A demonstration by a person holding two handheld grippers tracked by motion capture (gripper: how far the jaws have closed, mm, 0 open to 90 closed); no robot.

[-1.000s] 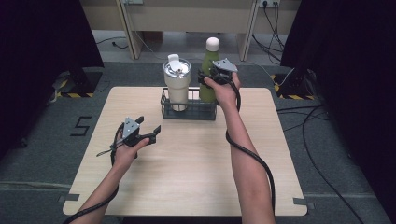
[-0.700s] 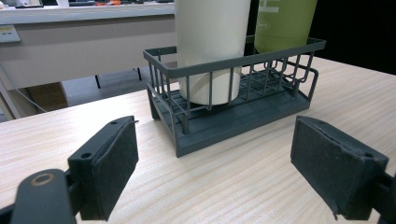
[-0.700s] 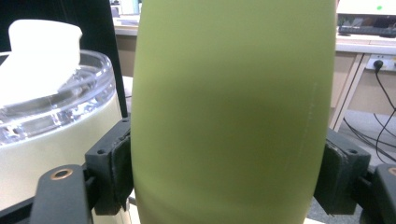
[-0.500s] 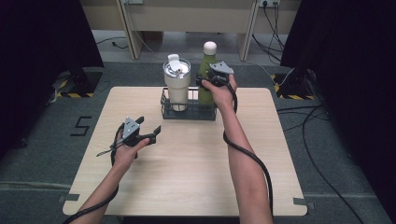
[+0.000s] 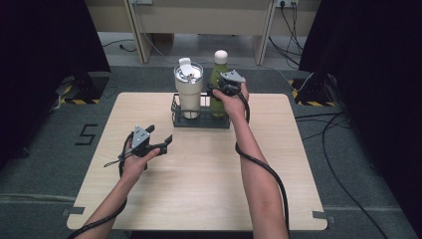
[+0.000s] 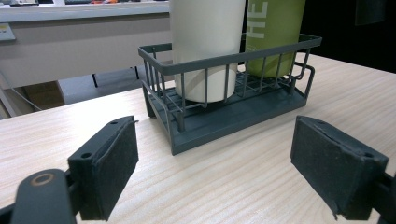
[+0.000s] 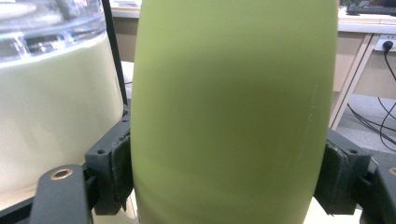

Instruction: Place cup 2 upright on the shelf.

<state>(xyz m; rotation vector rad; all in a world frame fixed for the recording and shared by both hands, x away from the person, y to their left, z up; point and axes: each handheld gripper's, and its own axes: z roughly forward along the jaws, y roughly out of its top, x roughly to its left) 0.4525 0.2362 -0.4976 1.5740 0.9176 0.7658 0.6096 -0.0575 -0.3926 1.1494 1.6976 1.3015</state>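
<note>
Right gripper [image 5: 218,91] has sunk, jaws clamped on green bottle [image 7: 233,112], seating it upright in basket [image 5: 199,123]. Left gripper [image 5: 165,143] waits, jaws open.

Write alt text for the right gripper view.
A green bottle stands upright and close up, clamped between the right gripper's two black pads. Beside it, at the left, stands a cream tumbler with a clear lid, and a desk and cables lie beyond at the right.
</note>
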